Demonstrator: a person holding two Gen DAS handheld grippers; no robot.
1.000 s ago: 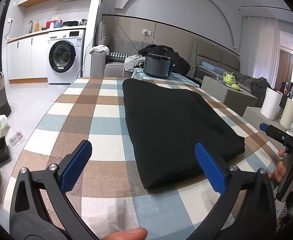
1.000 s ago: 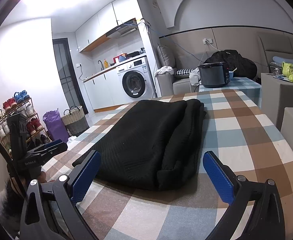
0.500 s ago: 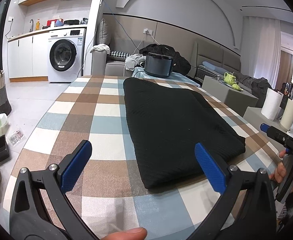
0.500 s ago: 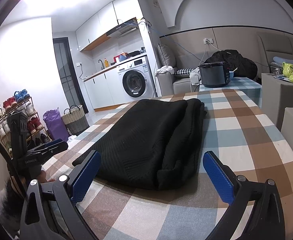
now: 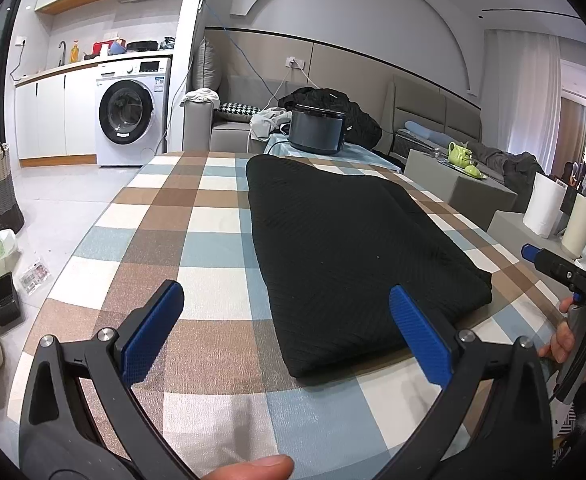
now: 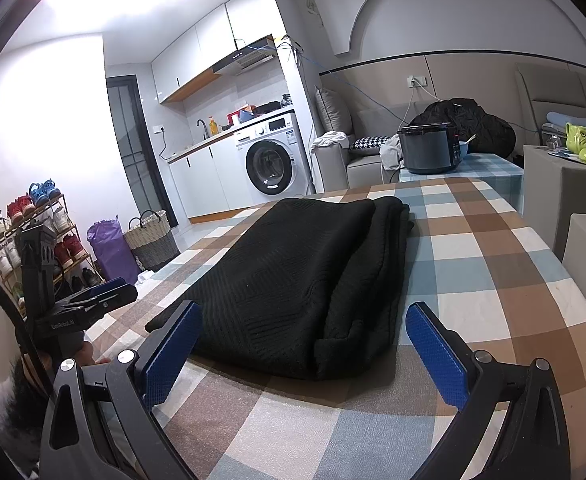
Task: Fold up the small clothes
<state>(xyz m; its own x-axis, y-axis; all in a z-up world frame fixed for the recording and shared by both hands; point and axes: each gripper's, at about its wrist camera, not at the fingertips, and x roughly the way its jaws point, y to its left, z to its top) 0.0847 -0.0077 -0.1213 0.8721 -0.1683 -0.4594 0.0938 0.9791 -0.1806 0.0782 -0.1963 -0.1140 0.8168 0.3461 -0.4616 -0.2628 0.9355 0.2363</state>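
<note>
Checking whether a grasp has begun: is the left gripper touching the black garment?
Apart. The left wrist view shows the left gripper open, checked tablecloth visible between its fingers and the black garment.

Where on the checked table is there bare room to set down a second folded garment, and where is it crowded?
Free: the wide strip of table left of the black garment, the near edge before both open grippers, and, in the right view, the strip right of the garment. Crowded: the middle, which the garment fills lengthwise, and the far end by the cooker.
</note>
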